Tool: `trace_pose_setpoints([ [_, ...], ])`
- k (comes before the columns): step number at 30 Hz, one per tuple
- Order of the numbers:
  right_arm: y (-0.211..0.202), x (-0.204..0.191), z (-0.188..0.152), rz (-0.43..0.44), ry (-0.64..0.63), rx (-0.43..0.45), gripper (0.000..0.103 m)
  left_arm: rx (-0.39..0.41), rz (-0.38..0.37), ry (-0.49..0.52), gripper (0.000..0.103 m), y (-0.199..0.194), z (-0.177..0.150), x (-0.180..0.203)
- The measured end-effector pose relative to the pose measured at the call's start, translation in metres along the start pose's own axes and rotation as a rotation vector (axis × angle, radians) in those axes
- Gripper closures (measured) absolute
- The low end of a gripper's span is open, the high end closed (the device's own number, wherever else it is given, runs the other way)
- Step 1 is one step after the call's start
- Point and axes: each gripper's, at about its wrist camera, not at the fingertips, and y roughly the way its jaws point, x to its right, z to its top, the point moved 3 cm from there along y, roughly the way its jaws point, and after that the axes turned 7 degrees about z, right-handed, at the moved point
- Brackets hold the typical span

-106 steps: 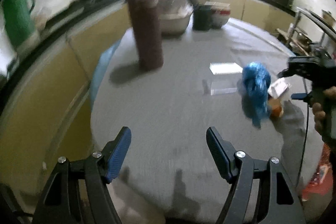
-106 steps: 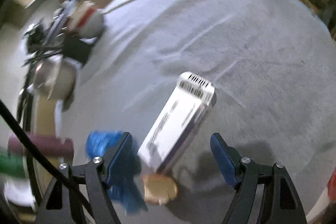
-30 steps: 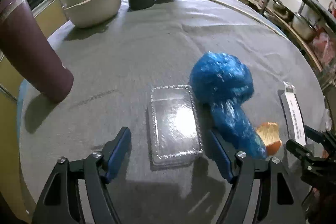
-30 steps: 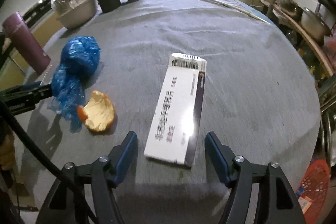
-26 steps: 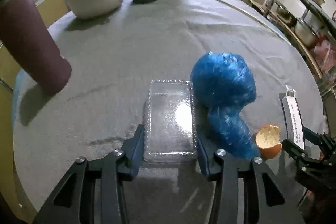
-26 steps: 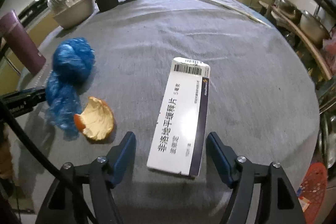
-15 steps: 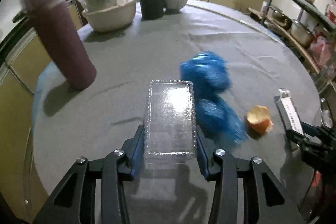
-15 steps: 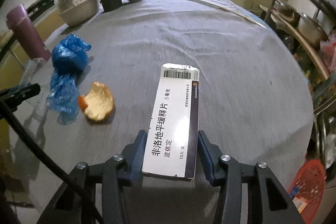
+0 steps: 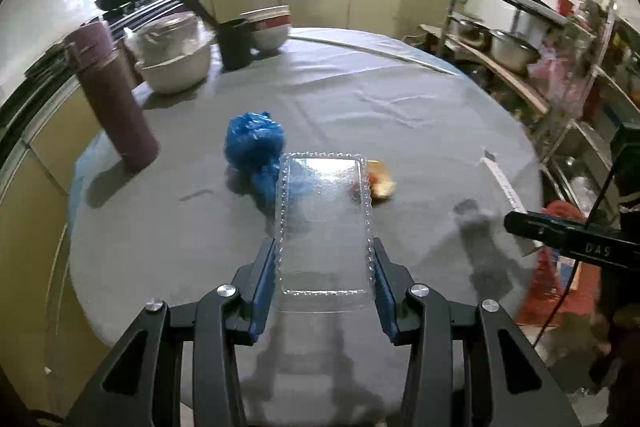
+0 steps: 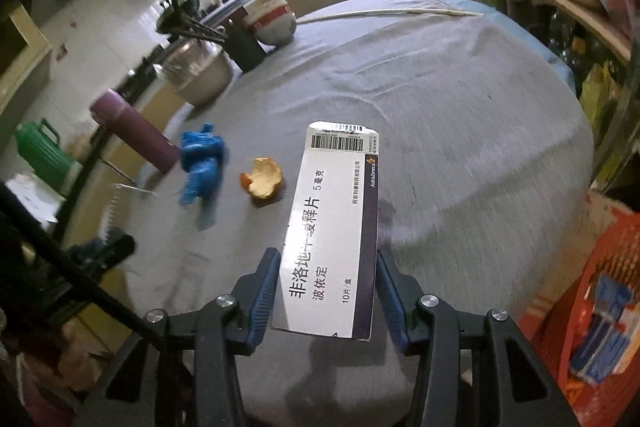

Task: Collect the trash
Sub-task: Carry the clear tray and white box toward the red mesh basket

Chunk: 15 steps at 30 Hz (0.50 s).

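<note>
Your left tongs (image 9: 323, 283) are closed on the clear plastic tray (image 9: 323, 223), pinching its two long beaded edges near the close end, so the tray sticks out forward above the table (image 9: 400, 115). Your right tongs (image 10: 323, 291) are closed the same way on the white medicine box (image 10: 334, 231), gripped across its width at the near end, barcode end pointing away.

Both pieces look very light. The tray is probably thin and springy, likely to buckle or pop free if you squeeze harder, and held at one end it may droop. The box is stiffer cardboard but probably hollow, so it could crush; the flat sides give a sounder hold than the corners.

Still lying on the table beyond them are the crumpled blue plastic bag (image 9: 254, 147), soft enough to pinch anywhere on its bunched top, and just beside it the orange peel (image 10: 263, 181), a curled shell best taken by its rim.

At the far edge stand a purple flask (image 9: 114, 99), a covered bowl (image 9: 176, 61) whose contents I cannot make out, a dark holder (image 9: 235, 41) with utensils, and stacked bowls (image 9: 268, 27). Off the table to your right, a red basket (image 10: 600, 291) holds some blue and white packaging, possibly the bin.
</note>
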Motion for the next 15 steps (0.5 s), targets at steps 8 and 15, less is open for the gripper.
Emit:
trace_pose_setpoints([
  [8, -0.038, 0.005, -0.020, 0.035, 0.037, 0.061, 0.052, 0.002, -0.005, 0.036, 0.057, -0.013, -0.001, 0.041],
  [15, -0.059, 0.007, -0.034, 0.064, 0.030, 0.097, 0.052, 0.013, -0.023, 0.057, 0.057, -0.027, -0.003, 0.061],
])
